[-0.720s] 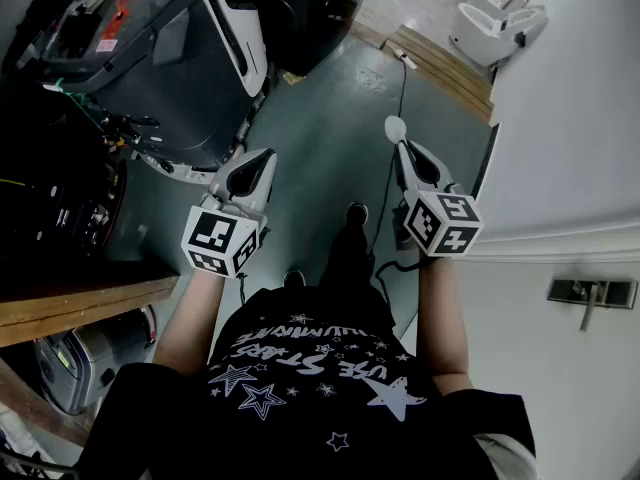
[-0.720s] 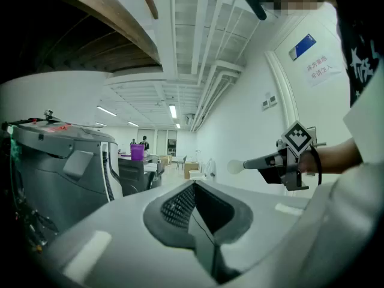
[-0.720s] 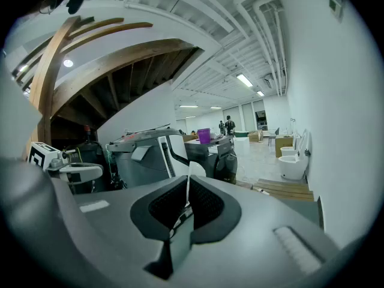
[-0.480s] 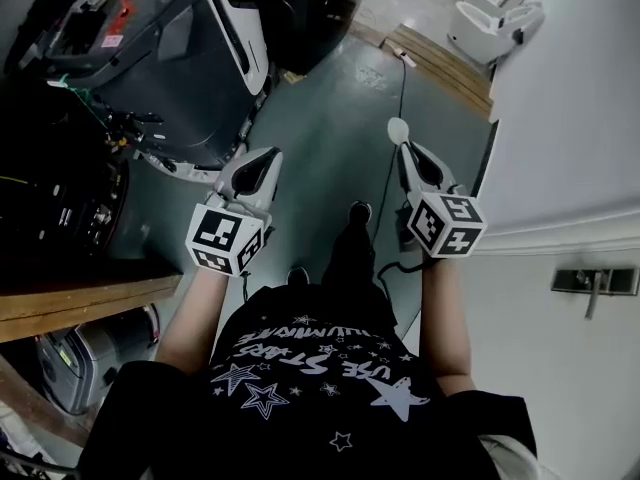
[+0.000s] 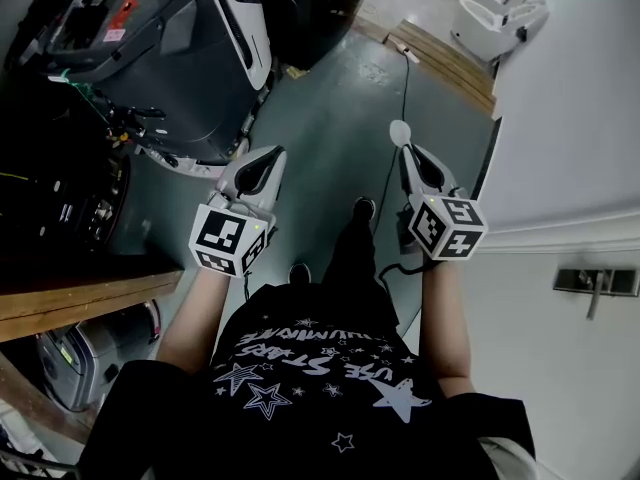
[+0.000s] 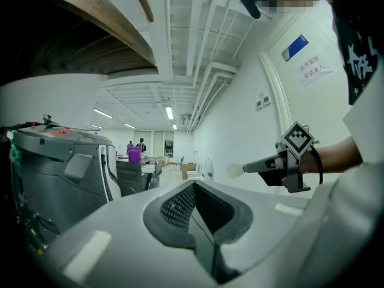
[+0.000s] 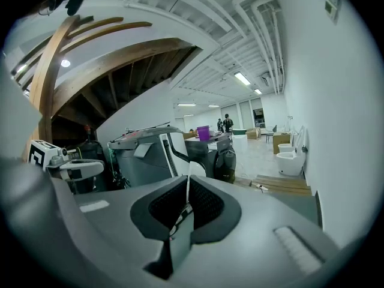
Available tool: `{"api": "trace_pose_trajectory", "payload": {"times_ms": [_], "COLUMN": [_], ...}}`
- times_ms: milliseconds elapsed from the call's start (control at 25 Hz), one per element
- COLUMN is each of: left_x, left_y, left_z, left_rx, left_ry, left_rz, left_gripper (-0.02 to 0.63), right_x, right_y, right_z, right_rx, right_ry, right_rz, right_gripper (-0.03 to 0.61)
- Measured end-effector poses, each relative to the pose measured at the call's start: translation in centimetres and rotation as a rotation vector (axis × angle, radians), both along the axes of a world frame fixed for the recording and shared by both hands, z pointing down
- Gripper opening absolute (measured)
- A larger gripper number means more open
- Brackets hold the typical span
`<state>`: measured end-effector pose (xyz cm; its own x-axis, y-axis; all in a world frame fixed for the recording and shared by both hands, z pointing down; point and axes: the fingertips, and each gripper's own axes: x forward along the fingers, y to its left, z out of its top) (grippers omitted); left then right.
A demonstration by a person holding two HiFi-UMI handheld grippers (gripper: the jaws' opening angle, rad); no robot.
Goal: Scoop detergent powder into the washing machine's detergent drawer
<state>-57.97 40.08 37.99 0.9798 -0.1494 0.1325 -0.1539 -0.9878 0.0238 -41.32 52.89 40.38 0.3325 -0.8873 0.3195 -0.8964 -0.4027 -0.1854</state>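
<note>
The right hand-held gripper (image 5: 409,155) pinches a white scoop (image 5: 398,131) by its thin handle. It looks light and stiff. The left hand-held gripper (image 5: 265,156) is closed, empty.

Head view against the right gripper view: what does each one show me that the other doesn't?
Head view only: the round bowl of the scoop beyond the tip of the right gripper, and a door handle at the right edge. Right gripper view only: its jaws shut on the scoop's thin handle, plus a purple container far back. Both: the left gripper and the white toilet.
</note>
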Motion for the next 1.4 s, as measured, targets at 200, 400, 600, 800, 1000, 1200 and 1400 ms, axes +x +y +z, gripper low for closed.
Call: {"api": "trace_pose_trajectory", "payload": {"times_ms": [200, 400, 600, 800, 1000, 1200, 1400], "left_x": [1.6, 5.2, 11.4, 19.1, 26.4, 31.7, 34.6], "left_y": [-0.8, -1.9, -3.8, -6.7, -8.6, -10.4, -12.3], "left_z": [-0.2, -0.5, -0.7, -1.4, -3.2, -4.5, -4.9], "left_rx": [0.003, 0.052, 0.073, 0.073, 0.100, 0.052, -0.002], "left_ry": [0.012, 0.017, 0.021, 0.006, 0.035, 0.099, 0.138], "left_rz": [-0.004, -0.008, -0.013, -0.049, -0.083, -0.128, -0.181], "left_gripper": [0.007, 0.008, 0.015, 0.044, 0.048, 0.048, 0.038], "right_x": [1.5, 5.2, 11.5, 19.0, 26.7, 32.5, 36.0], "right_y": [-1.2, -2.9, -5.5, -9.7, -12.8, -14.9, -16.7], "right_z": [-0.1, 0.3, 0.7, 0.6, -0.6, -1.0, -0.9], "right_rx": [-0.007, -0.002, 0.008, 0.014, 0.035, 0.052, 0.045], "right_ry": [0.001, -0.018, -0.043, -0.059, -0.059, -0.061, -0.060], "right_rz": [-0.009, -0.010, -0.023, -0.087, -0.128, -0.166, -0.202], "right_gripper": [0.034, 0.035, 0.035, 0.035, 0.035, 0.035, 0.035]}}
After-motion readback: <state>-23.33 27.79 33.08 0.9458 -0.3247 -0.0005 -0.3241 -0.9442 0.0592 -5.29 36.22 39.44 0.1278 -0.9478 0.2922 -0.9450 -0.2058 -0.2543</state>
